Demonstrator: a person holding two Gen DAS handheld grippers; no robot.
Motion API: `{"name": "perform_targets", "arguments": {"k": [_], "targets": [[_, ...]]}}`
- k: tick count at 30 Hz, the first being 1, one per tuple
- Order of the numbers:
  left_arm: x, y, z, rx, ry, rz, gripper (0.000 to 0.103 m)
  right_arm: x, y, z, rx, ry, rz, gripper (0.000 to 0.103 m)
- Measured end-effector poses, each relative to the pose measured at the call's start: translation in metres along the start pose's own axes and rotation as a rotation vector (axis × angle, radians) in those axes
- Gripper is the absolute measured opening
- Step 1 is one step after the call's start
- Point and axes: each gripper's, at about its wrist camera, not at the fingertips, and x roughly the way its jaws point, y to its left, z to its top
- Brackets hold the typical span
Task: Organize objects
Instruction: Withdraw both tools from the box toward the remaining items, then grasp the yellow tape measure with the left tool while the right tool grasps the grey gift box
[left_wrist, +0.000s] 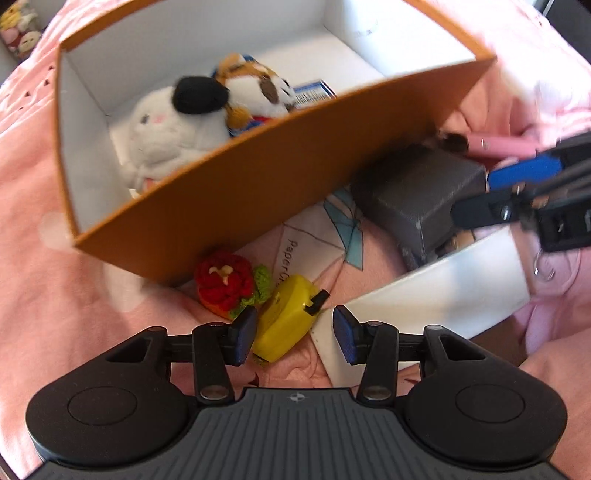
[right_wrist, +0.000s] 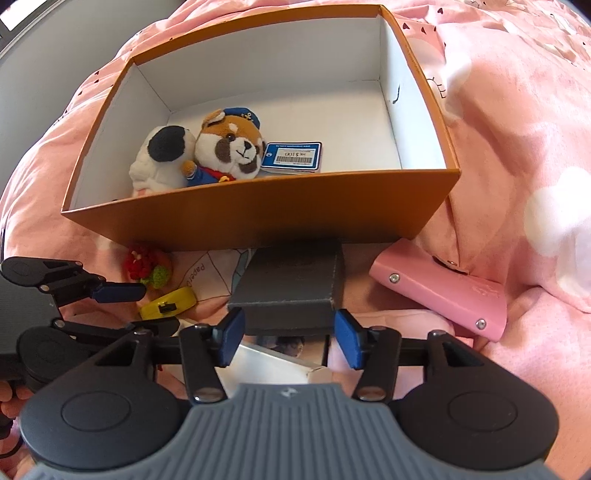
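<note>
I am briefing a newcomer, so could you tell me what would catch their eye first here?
The orange box on the pink bedding, with two plush toys in its left corner. In front of it lie a dark grey box, a yellow tape measure and a pink case.

Left gripper (left_wrist: 295, 334) jaws apart over pink bedspread (left_wrist: 74, 295), yellow tape measure (left_wrist: 286, 319) touching left pad. Crocheted red flower (left_wrist: 223, 282) beside it, against orange box (left_wrist: 258, 177) wall. Two plush toys (left_wrist: 192, 122) inside box. Grey box (left_wrist: 417, 195) right.

Blue tag (right_wrist: 292, 157) in box: "HK$100" + barcode; paper sheet (left_wrist: 295, 254): "Paper Cr…".
</note>
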Motion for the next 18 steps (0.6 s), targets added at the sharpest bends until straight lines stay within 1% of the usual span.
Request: {"name": "perform_targets", "arguments": {"k": [5, 8, 12, 14, 17, 18], "targets": [[0.006, 0.0, 0.001, 0.004, 0.015, -0.016, 0.053, 0.001, -0.005, 0.002, -0.006, 0.001, -0.024, 0.06], [0.007, 0.001, 0.001, 0.019, 0.034, -0.002, 0.043, 0.003, -0.006, 0.003, -0.017, 0.005, -0.024, 0.062], [0.008, 0.003, 0.001, 0.016, 0.042, -0.012, 0.042, 0.004, -0.004, 0.005, -0.036, 0.002, -0.017, 0.064], [0.009, 0.0, 0.001, 0.029, 0.042, -0.005, 0.041, 0.006, -0.002, 0.006, -0.049, 0.001, -0.016, 0.072], [0.013, -0.008, 0.0, 0.055, 0.041, 0.012, 0.039, 0.013, 0.006, 0.009, -0.1, 0.013, -0.023, 0.079], [0.014, -0.01, 0.0, 0.057, 0.042, 0.017, 0.039, 0.017, 0.009, 0.01, -0.119, 0.021, -0.031, 0.079]]}}
